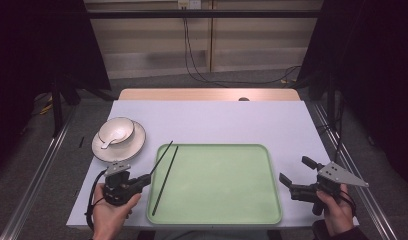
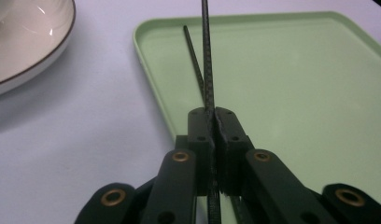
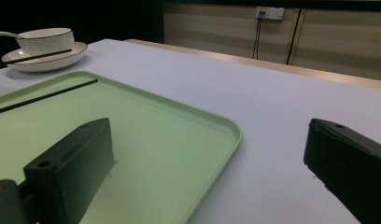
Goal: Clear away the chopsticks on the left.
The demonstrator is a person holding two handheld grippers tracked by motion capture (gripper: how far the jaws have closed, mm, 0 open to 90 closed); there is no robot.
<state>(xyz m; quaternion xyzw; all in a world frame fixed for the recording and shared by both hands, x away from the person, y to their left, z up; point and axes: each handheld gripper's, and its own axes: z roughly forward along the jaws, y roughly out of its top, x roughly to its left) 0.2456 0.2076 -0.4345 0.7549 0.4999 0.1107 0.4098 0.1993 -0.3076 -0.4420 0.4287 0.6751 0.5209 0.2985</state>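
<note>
room: dark curtains, grey floor, wall cables | table: pale lavender top | tray: green, centre-front | plate with bowl: left of tray | left gripper: clamped on chopstick over tray's left edge | second chopstick: in tray | right gripper: wide open, empty

Tray ahead of me, dishes to its upper left.
I see one chopstick in the tray, bowl on plate, spoon inside.
</note>
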